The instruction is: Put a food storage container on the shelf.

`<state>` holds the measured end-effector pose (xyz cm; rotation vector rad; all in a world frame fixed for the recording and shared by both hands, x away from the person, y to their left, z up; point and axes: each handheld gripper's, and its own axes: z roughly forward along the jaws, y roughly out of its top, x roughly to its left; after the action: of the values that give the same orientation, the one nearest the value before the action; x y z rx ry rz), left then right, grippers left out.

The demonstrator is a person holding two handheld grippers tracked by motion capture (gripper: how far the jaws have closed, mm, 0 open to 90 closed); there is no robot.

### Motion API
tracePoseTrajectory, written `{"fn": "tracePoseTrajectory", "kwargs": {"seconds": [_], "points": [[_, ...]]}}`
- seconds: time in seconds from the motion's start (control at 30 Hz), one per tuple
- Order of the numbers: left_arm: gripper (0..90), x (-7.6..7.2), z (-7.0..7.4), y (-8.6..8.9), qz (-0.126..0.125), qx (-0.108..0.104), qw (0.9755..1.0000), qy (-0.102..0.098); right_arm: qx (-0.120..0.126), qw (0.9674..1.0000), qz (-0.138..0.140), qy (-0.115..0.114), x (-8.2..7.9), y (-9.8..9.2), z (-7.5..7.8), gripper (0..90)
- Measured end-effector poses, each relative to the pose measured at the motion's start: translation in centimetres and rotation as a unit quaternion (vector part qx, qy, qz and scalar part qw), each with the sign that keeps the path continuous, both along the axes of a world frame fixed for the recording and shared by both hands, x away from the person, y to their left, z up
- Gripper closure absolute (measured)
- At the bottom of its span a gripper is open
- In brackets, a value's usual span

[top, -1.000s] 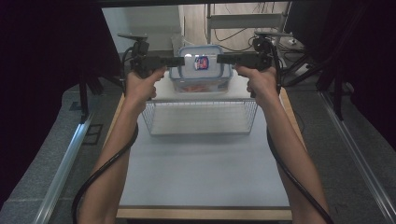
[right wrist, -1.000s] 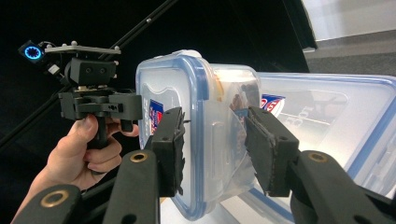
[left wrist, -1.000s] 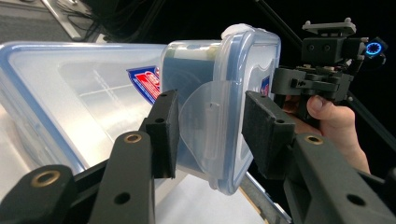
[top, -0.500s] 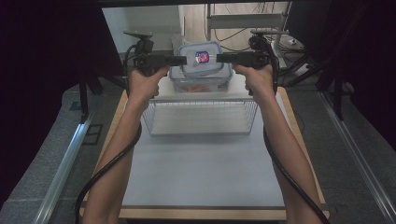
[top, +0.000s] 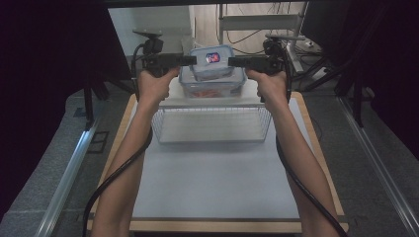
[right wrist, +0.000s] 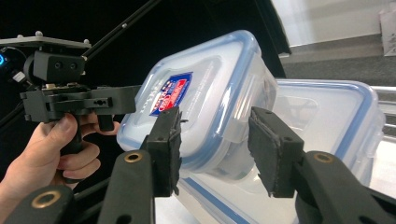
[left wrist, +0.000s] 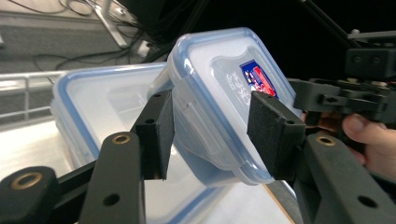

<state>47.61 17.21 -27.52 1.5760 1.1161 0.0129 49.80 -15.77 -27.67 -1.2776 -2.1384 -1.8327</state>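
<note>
A small clear container (top: 212,68) with a blue-rimmed lid and a red and blue sticker hangs tilted, lid towards me, just above a larger clear container (top: 212,88) of the same kind. My left gripper (top: 192,60) grips its left end and my right gripper (top: 232,61) its right end. In the left gripper view the small container (left wrist: 210,93) sits between the pads (left wrist: 156,135), which lie against its base and lid. The right gripper view shows the same grip on the container (right wrist: 210,88). Both sets of jaws have just been opening slightly with the container still between them.
The larger container (left wrist: 88,107) stands at the table's far edge. In front of it is a wire basket (top: 212,126). The white table top (top: 212,187) stretches towards me, with cables trailing from both grippers along my forearms. Dark stands and cables surround the table.
The small container sits slightly higher in the picture and is tipped a little more. Both hands have barely moved.
</note>
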Motion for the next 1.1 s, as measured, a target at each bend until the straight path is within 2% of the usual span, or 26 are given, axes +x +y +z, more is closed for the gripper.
{"fn": "tracePoseTrajectory", "kwargs": {"seconds": [0.07, 0.1, 0.2, 0.3, 0.43, 0.57, 0.67, 0.77, 0.83, 0.93, 1.1], "points": [[48.2, 0.0, 0.0, -0.2, 0.003, 0.007, 0.9999, -0.009, -0.001, 0.9999, -0.006, -0.010, -0.1, -0.2, 0.1, 54.9], [48.0, -0.2, 0.2, -0.3, 0.006, 0.018, 0.9997, -0.017, 0.001, 0.9999, -0.005, -0.012, -0.3, -0.2, 0.2, 54.7], [48.0, -1.0, 0.6, -0.6, 0.019, 0.053, 0.9973, -0.048, -0.028, 0.9990, -0.012, -0.033, -0.8, -0.3, 0.7, 53.9], [48.8, -2.2, 1.1, -0.6, 0.020, 0.056, 0.9952, -0.078, -0.051, 0.9969, -0.014, -0.059, -1.5, -0.3, 1.0, 54.2], [58.7, -4.1, 1.2, -0.7, 0.003, 0.075, 0.9906, -0.114, -0.072, 0.9940, -0.009, -0.082, -2.5, -0.4, 1.2, 59.9], [73.1, -5.8, 0.4, -1.3, -0.025, 0.092, 0.9860, -0.137, -0.099, 0.9899, -0.007, -0.101, -3.4, -0.4, 1.1, 73.2], [83.5, -6.2, -0.6, -1.9, -0.043, 0.109, 0.9835, -0.138, -0.114, 0.9871, -0.005, -0.112, -3.7, -0.4, 0.7, 81.0], [86.7, -5.9, -1.4, -2.6, -0.041, 0.135, 0.9812, -0.132, -0.122, 0.9860, -0.003, -0.114, -3.7, -0.2, 0.3, 82.7], [86.7, -5.5, -1.8, -2.5, -0.038, 0.134, 0.9818, -0.129, -0.126, 0.9854, -0.002, -0.115, -3.7, -0.1, 0.0, 82.7], [86.5, -5.0, -2.0, -2.3, -0.031, 0.124, 0.9842, -0.122, -0.132, 0.9845, 0.000, -0.116, -3.7, 0.0, -0.3, 82.4], [85.4, -4.1, -2.2, -2.0, -0.019, 0.118, 0.9869, -0.108, -0.130, 0.9850, -0.002, -0.114, -3.7, 0.1, -0.6, 80.7]]}}
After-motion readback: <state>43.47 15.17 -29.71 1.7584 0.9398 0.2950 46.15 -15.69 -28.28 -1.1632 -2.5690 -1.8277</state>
